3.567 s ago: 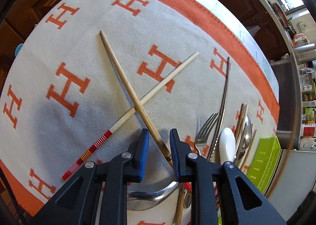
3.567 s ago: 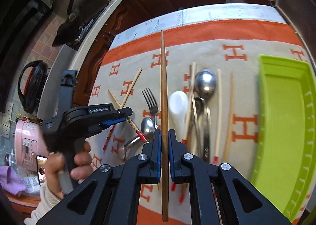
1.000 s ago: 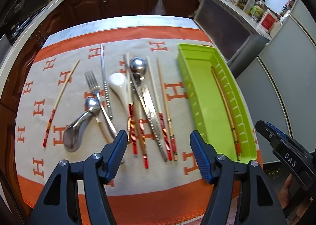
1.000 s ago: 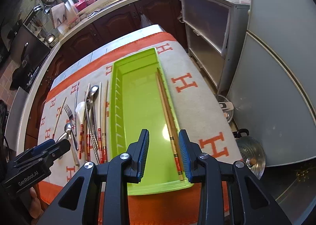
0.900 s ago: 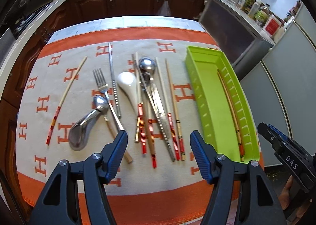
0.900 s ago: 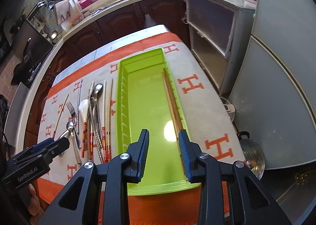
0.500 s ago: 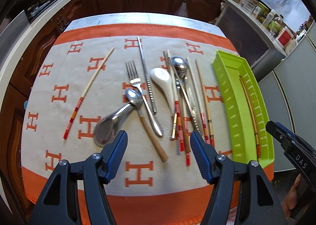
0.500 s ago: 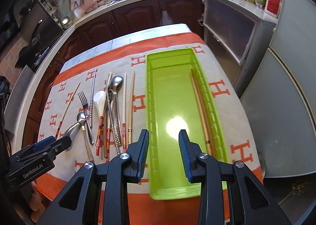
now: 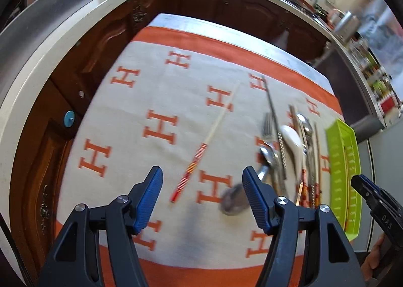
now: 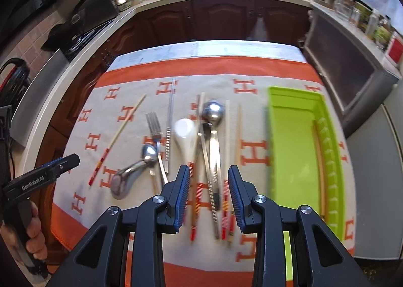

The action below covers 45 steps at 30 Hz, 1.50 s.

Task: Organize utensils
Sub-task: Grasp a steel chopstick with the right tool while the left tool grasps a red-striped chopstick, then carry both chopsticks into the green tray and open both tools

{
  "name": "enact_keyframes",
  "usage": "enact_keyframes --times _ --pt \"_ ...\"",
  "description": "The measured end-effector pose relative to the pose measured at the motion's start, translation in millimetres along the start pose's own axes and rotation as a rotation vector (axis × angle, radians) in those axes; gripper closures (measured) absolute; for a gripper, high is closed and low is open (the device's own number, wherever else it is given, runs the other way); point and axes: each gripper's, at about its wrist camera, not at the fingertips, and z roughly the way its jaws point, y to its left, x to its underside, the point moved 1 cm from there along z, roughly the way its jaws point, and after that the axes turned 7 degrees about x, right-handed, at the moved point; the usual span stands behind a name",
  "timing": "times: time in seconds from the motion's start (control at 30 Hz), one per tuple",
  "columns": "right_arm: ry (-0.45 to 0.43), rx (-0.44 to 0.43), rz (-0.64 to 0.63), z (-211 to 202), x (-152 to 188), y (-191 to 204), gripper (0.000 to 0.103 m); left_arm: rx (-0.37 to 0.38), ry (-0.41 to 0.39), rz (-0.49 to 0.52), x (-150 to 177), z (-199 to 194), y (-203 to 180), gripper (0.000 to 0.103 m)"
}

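My left gripper [image 9: 202, 195] is open and empty, held above the cloth near a lone red-ended chopstick [image 9: 206, 139]. My right gripper [image 10: 208, 196] is open and empty above a bunch of chopsticks [image 10: 199, 196], metal spoons [image 10: 213, 112] and a white spoon [image 10: 183, 130]. A fork [image 10: 154, 125] and a ladle [image 10: 127, 176] lie left of them. The lone chopstick [image 10: 118, 135] lies furthest left. The green tray [image 10: 294, 156] at the right holds chopsticks [image 10: 320, 168] along its right wall. The tray [image 9: 342, 168] also shows in the left wrist view.
The utensils lie on a cream cloth with orange H marks [image 10: 252, 153] on a table. Dark wood cabinets [image 10: 221, 20] and a counter ring the far side. A steel appliance [image 10: 352, 65] stands right of the table.
Both grippers have swung left. The left now faces the lone chopstick instead of the utensil bunch. The right now faces the bunch instead of the tray, and its jaws have opened wider.
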Motion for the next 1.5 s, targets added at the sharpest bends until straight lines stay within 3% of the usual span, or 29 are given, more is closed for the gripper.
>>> enact_keyframes --times 0.23,0.33,0.43,0.6,0.8,1.03,1.1,1.2,1.27,1.33,1.5 --pt "0.073 -0.115 -0.021 46.1 -30.2 39.6 0.071 0.005 0.077 -0.008 -18.4 35.6 27.4 0.049" --pt "0.111 -0.177 0.026 75.7 -47.5 39.6 0.071 -0.016 0.116 0.032 -28.3 59.4 21.0 0.056" --pt "0.173 -0.212 0.078 109.6 -64.7 35.9 0.080 -0.039 0.144 0.080 -38.4 82.0 9.5 0.058" --pt "0.213 -0.233 0.111 147.1 -87.7 33.0 0.082 -0.075 0.174 0.147 -47.3 107.7 -8.0 0.062" --pt "0.228 -0.202 0.074 173.9 -111.2 45.9 0.082 -0.150 0.177 0.216 -54.2 122.1 -21.9 0.062" --pt "0.251 -0.121 -0.034 199.5 -117.6 71.7 0.081 -0.164 0.189 0.237 -57.2 127.2 -29.4 0.063" --pt "0.236 -0.084 -0.075 198.2 -114.4 78.2 0.083 -0.157 0.190 0.246 -56.2 126.3 -32.7 0.071" --pt "0.191 -0.012 -0.156 195.7 -106.8 90.3 0.088 -0.147 0.195 0.254 -52.1 123.3 -38.9 0.096" --pt "0.147 0.036 -0.216 192.7 -98.9 99.2 0.095 -0.157 0.188 0.255 -49.7 122.7 -41.8 0.097" --pt "0.136 0.038 -0.219 189.9 -93.1 105.2 0.097 -0.156 0.172 0.257 -47.1 121.9 -43.2 0.100" --pt "0.158 -0.087 -0.127 180.1 -90.4 94.0 0.098 -0.109 0.164 0.159 -49.5 114.7 -28.0 0.100"
